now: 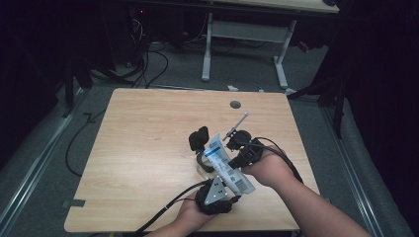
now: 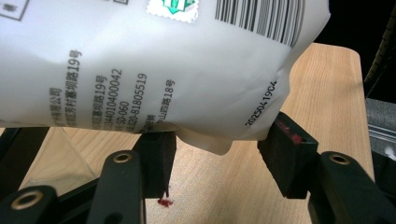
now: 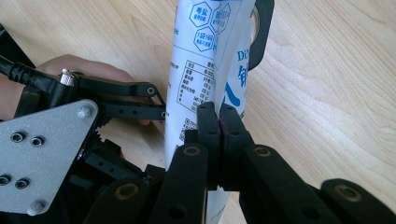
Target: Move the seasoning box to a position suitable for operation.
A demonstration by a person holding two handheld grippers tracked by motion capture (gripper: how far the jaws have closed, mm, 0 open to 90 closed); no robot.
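Overhead, pale wood tabletop [image 1: 148, 148] in dark room; white desk frame [image 1: 247, 44] at 12 o'clock. Right tongs [image 3: 219, 126] pinch white pouch [image 1: 227, 165]; left tongs [image 2: 215, 149] wide beneath it.

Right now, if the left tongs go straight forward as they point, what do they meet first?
Most likely the white pouch: it already sits between the open jaws of the left tongs, its lower edge touching the pads. Behind it is the table, though depth is unclear.

White printed pouch [image 1: 225, 164] with blue label, held tilted above the table.
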